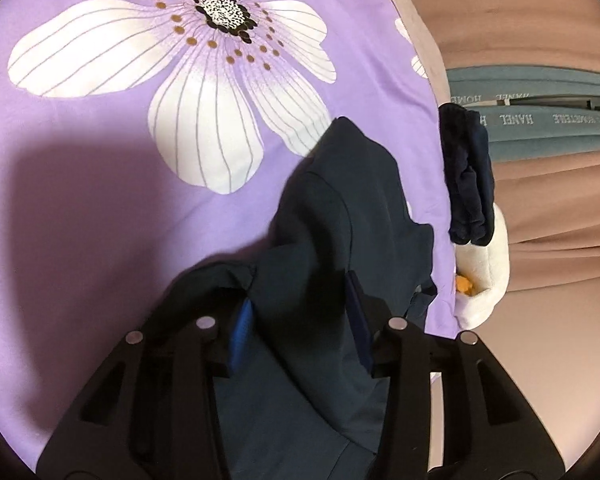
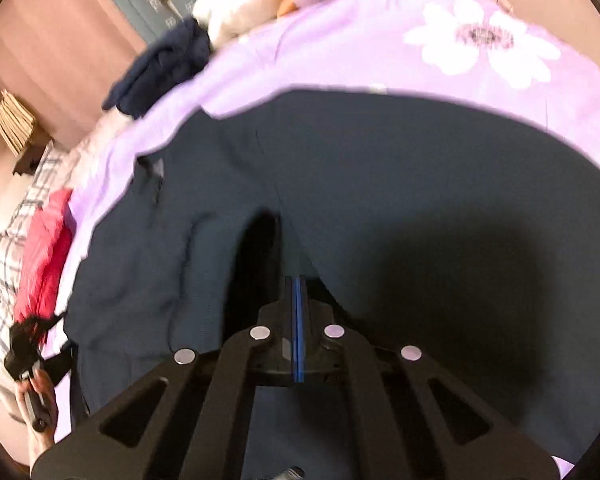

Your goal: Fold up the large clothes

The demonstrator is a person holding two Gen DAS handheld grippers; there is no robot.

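The left gripper (image 1: 300, 312) clamps a bunched fold of the dark garment (image 1: 340, 208); the right gripper (image 2: 296, 292) is pinched fully closed on that garment's cloth. Only the right view shows the red cloth (image 2: 48, 244).

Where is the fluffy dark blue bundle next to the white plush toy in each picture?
Left wrist view: the dark blue bundle lies at the right, just past the purple flowered sheet's edge, above the white plush toy.
Right wrist view: it sits upper left, again off the sheet's edge, left of the plush toy.
Shared landmark: the white plush toy touching it.
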